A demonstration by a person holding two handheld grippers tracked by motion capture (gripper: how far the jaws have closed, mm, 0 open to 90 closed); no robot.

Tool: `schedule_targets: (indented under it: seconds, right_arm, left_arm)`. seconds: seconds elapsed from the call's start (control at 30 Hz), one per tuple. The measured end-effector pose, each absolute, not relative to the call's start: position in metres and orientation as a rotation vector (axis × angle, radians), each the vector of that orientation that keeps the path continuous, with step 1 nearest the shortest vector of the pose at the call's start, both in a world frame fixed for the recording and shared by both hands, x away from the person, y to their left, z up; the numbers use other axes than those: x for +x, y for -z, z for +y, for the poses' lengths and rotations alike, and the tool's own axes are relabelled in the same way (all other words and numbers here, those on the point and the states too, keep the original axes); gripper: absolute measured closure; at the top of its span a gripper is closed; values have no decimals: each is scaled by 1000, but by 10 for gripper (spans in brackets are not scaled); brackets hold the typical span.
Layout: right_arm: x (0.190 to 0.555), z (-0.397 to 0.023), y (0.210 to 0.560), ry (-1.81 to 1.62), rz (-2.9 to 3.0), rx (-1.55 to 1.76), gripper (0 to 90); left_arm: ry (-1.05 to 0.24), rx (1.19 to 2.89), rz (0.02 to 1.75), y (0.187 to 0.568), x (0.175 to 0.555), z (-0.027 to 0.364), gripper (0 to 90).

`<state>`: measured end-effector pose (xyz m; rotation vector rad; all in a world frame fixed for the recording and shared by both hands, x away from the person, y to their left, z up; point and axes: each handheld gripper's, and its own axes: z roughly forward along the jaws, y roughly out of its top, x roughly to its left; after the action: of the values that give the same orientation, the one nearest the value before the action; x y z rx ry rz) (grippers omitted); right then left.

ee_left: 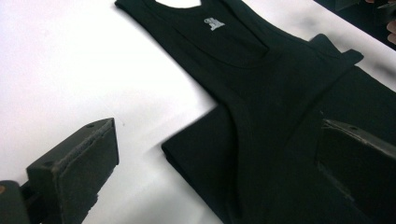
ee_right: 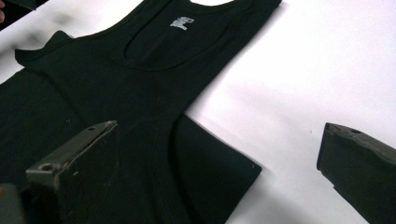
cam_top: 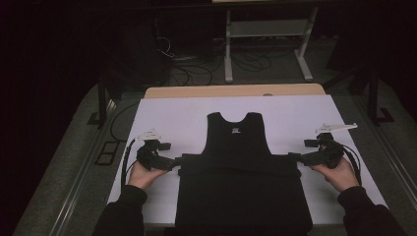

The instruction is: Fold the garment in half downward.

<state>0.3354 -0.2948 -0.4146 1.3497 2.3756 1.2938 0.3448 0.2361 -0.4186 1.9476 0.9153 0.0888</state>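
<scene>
Black tank top (cam_top: 241,167) lies flat in the middle of the white tabletop (cam_top: 177,110), its lower half folded up. Left tool (cam_top: 176,162) and right tool (cam_top: 298,157) sit at its side edges, jaws wide, gripping nothing.

Black tank top (ee_left: 280,93) flat on white table (ee_left: 60,60); left gripper (ee_left: 217,163) jaws apart, empty.
</scene>
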Motion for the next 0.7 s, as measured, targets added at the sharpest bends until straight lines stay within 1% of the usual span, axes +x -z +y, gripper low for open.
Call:
schedule_targets:
  seconds: [0.3,0.7]
  right_arm:
    - [346,-289,407,-1293,2366,1314,0]
    - [364,-293,395,-1312,2346,1314,0]
  left_arm:
    - [-90,1963,874,413,354,227,0]
    - [-102,1973,851,398,370,219,0]
